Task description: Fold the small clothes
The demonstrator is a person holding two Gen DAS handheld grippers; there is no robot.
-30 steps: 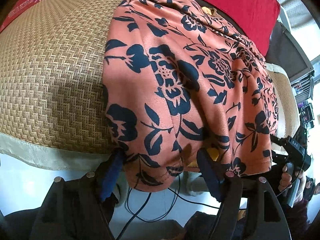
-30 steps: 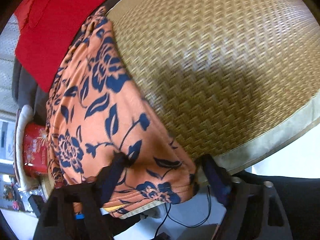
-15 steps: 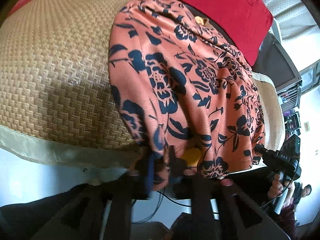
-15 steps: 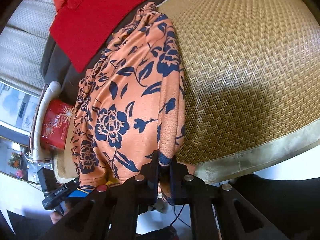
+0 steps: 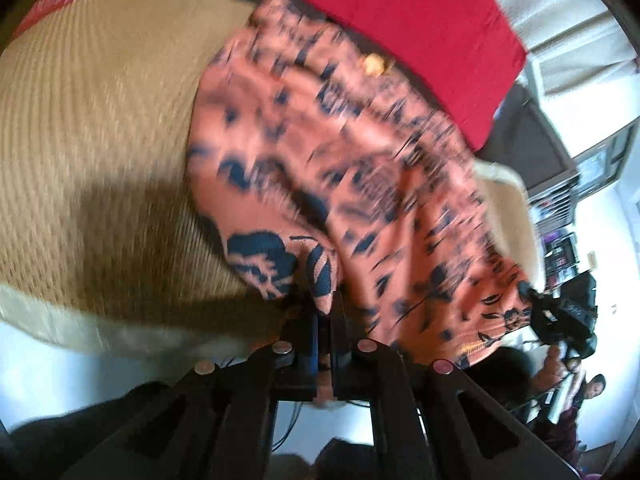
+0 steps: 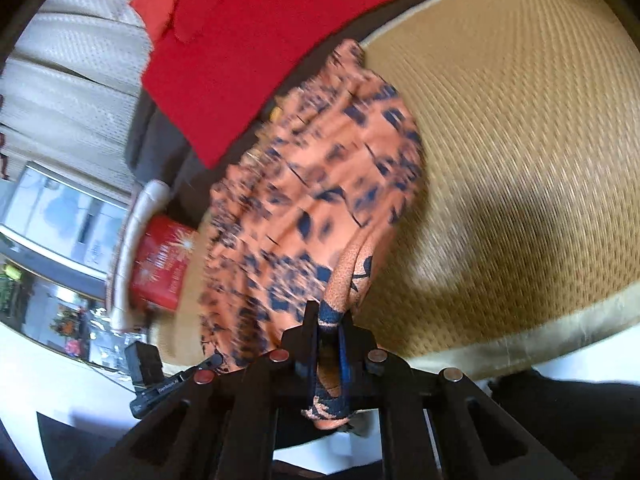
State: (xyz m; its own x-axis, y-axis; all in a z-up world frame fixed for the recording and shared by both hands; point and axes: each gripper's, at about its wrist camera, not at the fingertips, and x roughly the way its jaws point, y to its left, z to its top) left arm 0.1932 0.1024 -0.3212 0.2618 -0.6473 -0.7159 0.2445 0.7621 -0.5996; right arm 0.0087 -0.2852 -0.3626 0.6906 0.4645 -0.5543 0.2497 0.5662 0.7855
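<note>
Both grippers grip the near hem of the garment [image 5: 360,168], an orange cloth with dark blue flowers. The left gripper [image 5: 325,312] has its fingers pinched narrow on one corner, and the right gripper [image 6: 329,322] has its fingers pinched narrow on the other. The rest of the garment lies on a woven mat [image 5: 100,120], its far end beside a red cloth [image 6: 248,40]. Both views are blurred.
</note>
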